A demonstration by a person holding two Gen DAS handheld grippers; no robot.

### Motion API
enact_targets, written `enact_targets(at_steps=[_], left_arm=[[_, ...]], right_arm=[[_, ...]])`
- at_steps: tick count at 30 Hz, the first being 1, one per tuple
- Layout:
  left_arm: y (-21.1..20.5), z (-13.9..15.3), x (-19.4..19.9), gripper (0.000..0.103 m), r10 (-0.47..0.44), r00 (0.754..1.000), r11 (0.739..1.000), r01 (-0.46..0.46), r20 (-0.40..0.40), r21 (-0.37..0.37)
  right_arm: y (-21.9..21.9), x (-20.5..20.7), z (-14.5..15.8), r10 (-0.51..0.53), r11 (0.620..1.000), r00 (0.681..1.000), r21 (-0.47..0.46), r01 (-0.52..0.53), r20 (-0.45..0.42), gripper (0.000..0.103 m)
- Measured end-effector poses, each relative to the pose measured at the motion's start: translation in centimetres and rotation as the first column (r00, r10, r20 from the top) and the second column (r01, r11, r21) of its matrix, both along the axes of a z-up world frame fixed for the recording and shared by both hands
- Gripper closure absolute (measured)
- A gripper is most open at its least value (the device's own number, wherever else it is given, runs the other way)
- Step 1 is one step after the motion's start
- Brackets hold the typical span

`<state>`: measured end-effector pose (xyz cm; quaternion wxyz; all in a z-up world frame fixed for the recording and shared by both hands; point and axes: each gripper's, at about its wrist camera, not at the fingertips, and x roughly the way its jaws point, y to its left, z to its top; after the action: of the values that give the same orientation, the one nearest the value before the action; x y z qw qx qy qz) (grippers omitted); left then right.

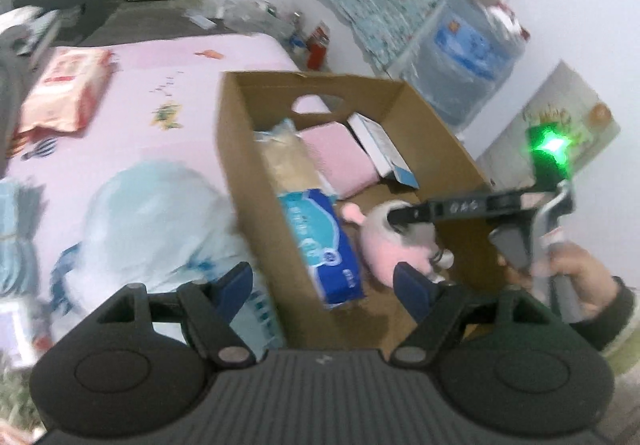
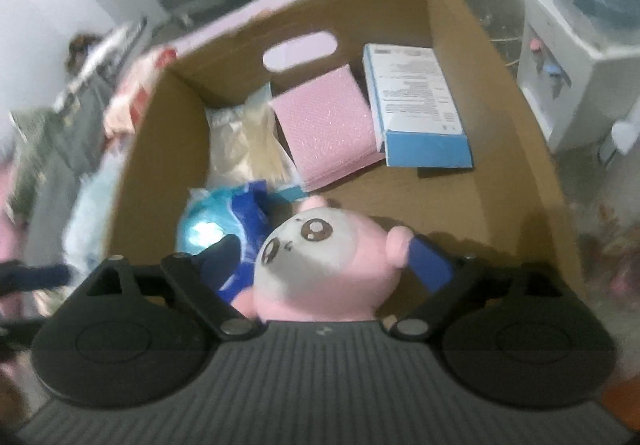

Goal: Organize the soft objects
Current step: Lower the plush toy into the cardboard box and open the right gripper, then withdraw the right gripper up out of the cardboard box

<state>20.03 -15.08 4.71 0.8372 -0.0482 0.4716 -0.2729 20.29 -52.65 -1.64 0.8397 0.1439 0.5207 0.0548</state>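
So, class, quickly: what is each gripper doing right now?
Left gripper: open, empty.
Right gripper: open around the pink and white plush toy in the brown cardboard box.

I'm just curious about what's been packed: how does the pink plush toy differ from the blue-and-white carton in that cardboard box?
The pink plush toy is rounded and soft, with a white face and brown eyes; the blue-and-white carton is flat, stiff-edged and printed with text. The plush toy lies at the near end, between the right gripper's open fingers; the carton leans at the far end. Both sit inside the cardboard box.
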Motion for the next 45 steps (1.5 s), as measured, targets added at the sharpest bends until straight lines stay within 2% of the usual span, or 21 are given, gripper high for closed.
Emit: enact_targets(at_steps=[5,10,13,16,18,19,21,23,27,30,35,42,45], left_arm=[[4.3,0.2,-1.5,0.023,0.08,0.997,0.997,-0.08,0.012,-0.017],[7.5,0.0,-3.0,0.023,0.141,0.99,0.99,-0.14,0.027,-0.03],[9.5,-0.3,-4.2,0.023,0.184,0.982,0.983,-0.182,0.038,-0.034],[11.4,-0.8,-5.4,0.023,0.242,0.969,0.97,-0.24,0.042,-0.042],[12.6,-1.3,-6.1,0.023,0.284,0.958,0.958,-0.282,0.034,-0.043],[13.3,-1.5,-6.5,0.023,0.304,0.952,0.952,-0.303,0.03,-0.049],[14.6,-1.9,-7.3,0.023,0.343,0.939,0.938,-0.341,0.024,-0.064],[15.7,-2.3,-7.9,0.023,0.379,0.925,0.923,-0.377,0.023,-0.075],[17.1,-2.9,-8.8,0.023,0.433,0.901,0.899,-0.43,0.024,-0.085],[18.0,-3.3,-9.2,0.023,0.466,0.885,0.882,-0.463,0.017,-0.094],[19.0,-4.0,-9.6,0.023,0.498,0.867,0.865,-0.495,0.02,-0.081],[20.2,-4.4,-9.9,0.023,0.532,0.845,0.846,-0.528,0.055,-0.067],[20.5,-4.3,-10.1,0.023,0.54,0.837,0.842,-0.538,0.086,-0.051]], right_arm=[[2.4,0.3,-1.6,0.102,0.985,0.992,-0.131,-0.112,-0.076,0.004],[3.8,-1.0,0.2,0.143,0.959,0.99,-0.248,-0.139,-0.005,0.004],[4.0,-0.8,1.0,0.169,0.952,0.985,-0.261,-0.158,0.023,0.003],[4.2,-0.2,0.1,0.19,0.943,0.982,-0.275,-0.187,-0.016,0.003],[4.1,0.1,-1.1,0.19,0.948,0.98,-0.25,-0.198,-0.056,0.006],[3.9,0.1,-1.7,0.186,0.955,0.98,-0.222,-0.198,-0.075,0.01],[3.4,0.0,-1.9,0.163,0.964,0.985,-0.204,-0.171,-0.052,0.013],[2.9,0.0,-1.7,0.114,0.978,0.993,-0.171,-0.12,-0.045,0.016],[1.8,0.8,-1.6,-0.022,0.997,0.999,-0.077,0.019,-0.033,0.016],[1.0,1.4,-2.0,-0.15,0.989,0.988,0.007,0.15,-0.029,0.016],[0.3,1.6,-3.5,-0.306,0.945,0.951,0.101,0.31,-0.046,0.01],[0.4,1.0,-3.7,-0.301,0.945,0.951,0.108,0.308,-0.074,0.007],[0.2,0.3,-3.0,-0.305,0.947,0.951,0.09,0.309,-0.053,0.006]])
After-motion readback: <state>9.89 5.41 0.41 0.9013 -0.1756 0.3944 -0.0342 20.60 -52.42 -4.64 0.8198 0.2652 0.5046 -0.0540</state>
